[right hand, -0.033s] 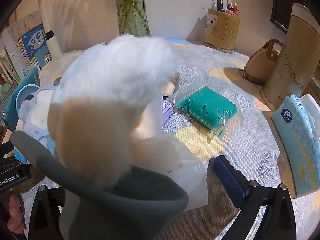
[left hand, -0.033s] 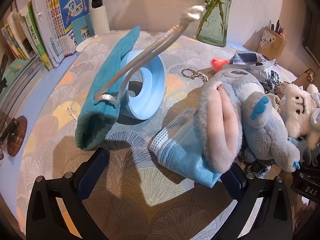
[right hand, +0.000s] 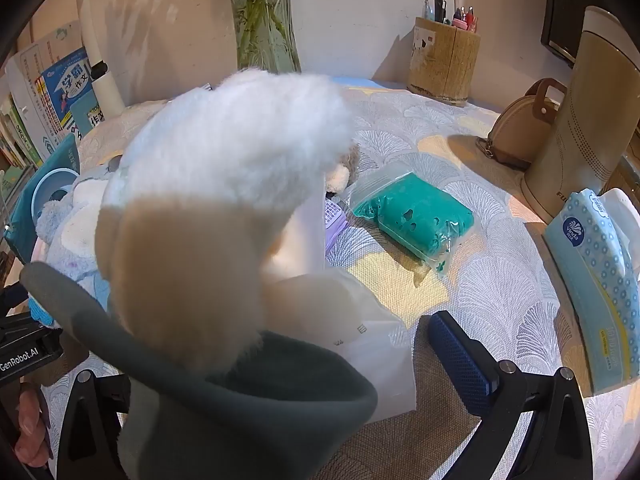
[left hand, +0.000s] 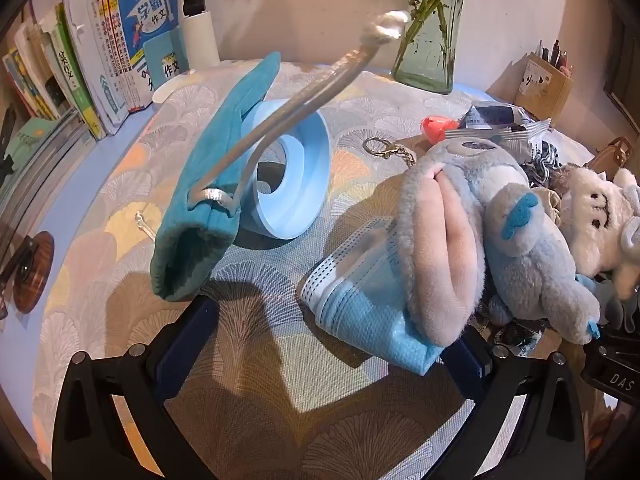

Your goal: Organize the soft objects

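Grey plush (left hand: 492, 236), pink-lined ears, on its side, ear tip by the right jaw of left gripper (left hand: 328, 340). Blue face mask (left hand: 360, 304) flat under it, btwn jaws. Teal pouch (left hand: 204, 200) w/ cord, tilted, ahead of left jaw. White/tan plush (right hand: 208, 208), blurred, over right gripper's (right hand: 280, 360) left jaw.

Teal drawstring pouch (left hand: 196, 216) with a silvery cord, pale blue ring (left hand: 296, 176), light blue face mask (left hand: 360, 312). Grey plush (left hand: 480, 216) has pink ears. The surface (left hand: 260, 360) wears a grey fan-patterned cloth with yellow patches.
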Demonstrator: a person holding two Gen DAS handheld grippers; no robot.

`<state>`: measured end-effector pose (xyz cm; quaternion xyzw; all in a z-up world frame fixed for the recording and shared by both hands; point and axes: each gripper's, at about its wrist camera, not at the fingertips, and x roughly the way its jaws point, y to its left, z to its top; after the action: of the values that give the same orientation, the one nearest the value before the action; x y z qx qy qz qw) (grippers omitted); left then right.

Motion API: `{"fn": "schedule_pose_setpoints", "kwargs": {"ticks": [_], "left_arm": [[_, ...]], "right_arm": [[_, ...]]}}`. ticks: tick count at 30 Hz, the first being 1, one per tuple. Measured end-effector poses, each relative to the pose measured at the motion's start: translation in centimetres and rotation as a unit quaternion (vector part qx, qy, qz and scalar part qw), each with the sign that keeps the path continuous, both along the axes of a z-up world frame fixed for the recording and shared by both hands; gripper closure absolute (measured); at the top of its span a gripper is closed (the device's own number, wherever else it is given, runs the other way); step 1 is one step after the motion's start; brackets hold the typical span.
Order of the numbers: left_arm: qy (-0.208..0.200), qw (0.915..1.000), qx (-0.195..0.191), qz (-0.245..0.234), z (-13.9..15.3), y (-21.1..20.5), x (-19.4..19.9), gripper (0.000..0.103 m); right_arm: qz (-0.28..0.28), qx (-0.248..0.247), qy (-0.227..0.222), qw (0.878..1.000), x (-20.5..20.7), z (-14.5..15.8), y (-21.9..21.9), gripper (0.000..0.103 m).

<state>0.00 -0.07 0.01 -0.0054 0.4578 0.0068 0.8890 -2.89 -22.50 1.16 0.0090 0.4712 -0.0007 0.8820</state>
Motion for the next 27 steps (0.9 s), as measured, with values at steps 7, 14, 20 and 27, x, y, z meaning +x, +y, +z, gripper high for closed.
{"fn": "schedule_pose_setpoints", "kwargs": {"ticks": [7, 14, 20, 27], "left_arm": [[0.022, 0.9997, 0.003, 0.007, 0.1, -0.3, -1.1, 0.0], [0.028, 0.9994, -0.007, -0.021, 1.5, -1.9, -8.0, 0.001], [-0.09, 0.9958, -0.004, -0.019, 8.6, -2.0, -14.2, 0.001], [-0.218, 0.9751, -0.039, -0.007, 16.0, -2.0, -19.8, 0.001]], "right_arm": [[0.013, 0.002, 0.023, 1.0, -0.3, 0.2, -0.1, 0.0], [0.032, 0.002, 0.064, 0.997, -4.6, 0.8, 0.0, 0.0], [-0.007, 0.051, 0.004, 0.999, -11.5, 4.3, -2.1, 0.0], [-0.056, 0.085, -0.14, 0.985, -17.8, 12.3, -2.6, 0.0]]}}
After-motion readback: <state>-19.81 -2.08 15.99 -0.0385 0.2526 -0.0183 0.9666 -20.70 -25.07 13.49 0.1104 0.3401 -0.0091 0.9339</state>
